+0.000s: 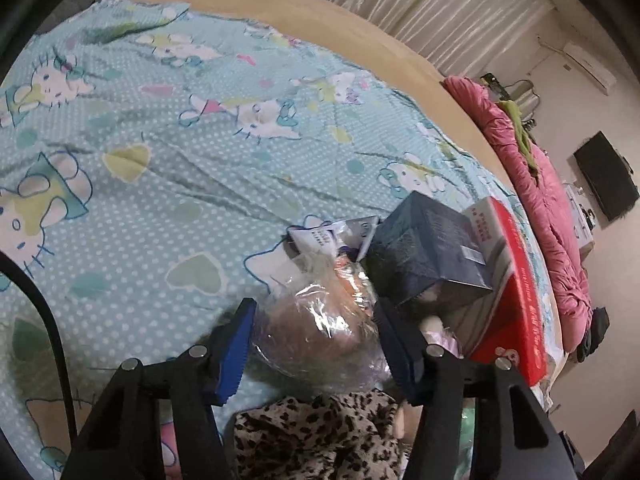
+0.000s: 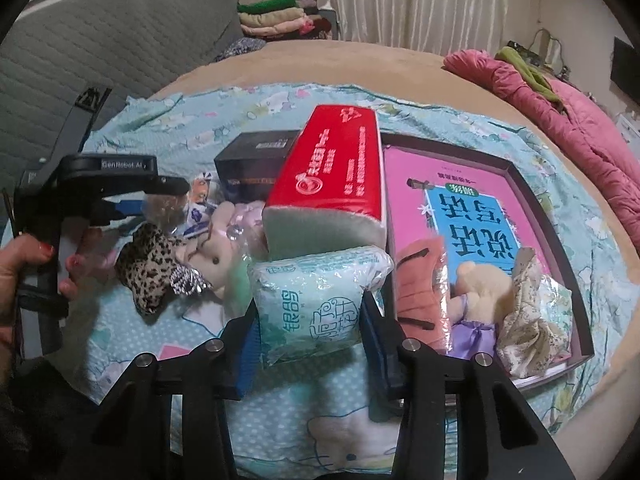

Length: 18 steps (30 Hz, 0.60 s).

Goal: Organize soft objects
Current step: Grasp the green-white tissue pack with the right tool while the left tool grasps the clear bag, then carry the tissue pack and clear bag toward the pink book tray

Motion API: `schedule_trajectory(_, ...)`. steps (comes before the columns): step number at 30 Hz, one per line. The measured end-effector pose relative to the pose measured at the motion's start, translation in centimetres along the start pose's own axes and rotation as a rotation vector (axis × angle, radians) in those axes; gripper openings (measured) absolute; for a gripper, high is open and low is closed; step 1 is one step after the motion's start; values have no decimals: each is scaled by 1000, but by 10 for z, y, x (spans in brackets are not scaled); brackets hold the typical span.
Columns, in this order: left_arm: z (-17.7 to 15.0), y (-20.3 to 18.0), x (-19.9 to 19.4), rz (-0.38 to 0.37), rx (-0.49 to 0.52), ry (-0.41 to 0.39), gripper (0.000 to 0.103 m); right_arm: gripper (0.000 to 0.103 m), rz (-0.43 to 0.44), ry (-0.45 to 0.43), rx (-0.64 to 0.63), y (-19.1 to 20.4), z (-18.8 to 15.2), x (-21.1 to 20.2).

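My left gripper (image 1: 316,340) has its blue pads against both sides of a clear plastic bag (image 1: 320,320) with a round pinkish thing inside, resting on the bedsheet. A leopard-print cloth (image 1: 320,436) lies just below it. In the right wrist view the same gripper (image 2: 160,200) shows at the left, held by a person's hand (image 2: 24,260). My right gripper (image 2: 310,320) is shut on a pale green wrapped tissue pack (image 2: 316,292), pinched between its pads in front of a red tissue box (image 2: 336,172). A pink plush toy (image 2: 216,240) lies beside the leopard cloth (image 2: 150,268).
A dark box (image 2: 256,164) stands behind the red box. A shallow dark tray (image 2: 560,216) to the right holds a pink book, an orange item (image 2: 424,292), a plush bear (image 2: 480,292) and a floral cloth (image 2: 528,332). A pink quilt (image 2: 580,120) lies along the bed's far right.
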State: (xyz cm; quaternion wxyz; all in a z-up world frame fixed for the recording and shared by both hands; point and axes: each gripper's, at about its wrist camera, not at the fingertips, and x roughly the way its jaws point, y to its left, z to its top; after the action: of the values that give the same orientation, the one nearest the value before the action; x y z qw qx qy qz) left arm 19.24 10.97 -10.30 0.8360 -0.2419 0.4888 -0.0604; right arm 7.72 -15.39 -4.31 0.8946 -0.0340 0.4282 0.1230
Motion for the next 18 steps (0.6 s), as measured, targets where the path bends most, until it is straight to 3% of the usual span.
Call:
schedule_trajectory(9, -9, -31, -54, 15, 93, -101, 59, 45, 25, -77, 44, -8, 4, -23)
schedule_trajectory(18, -35, -86, -91, 26, 218, -124, 59, 45, 39, -148, 77, -19, 9, -50)
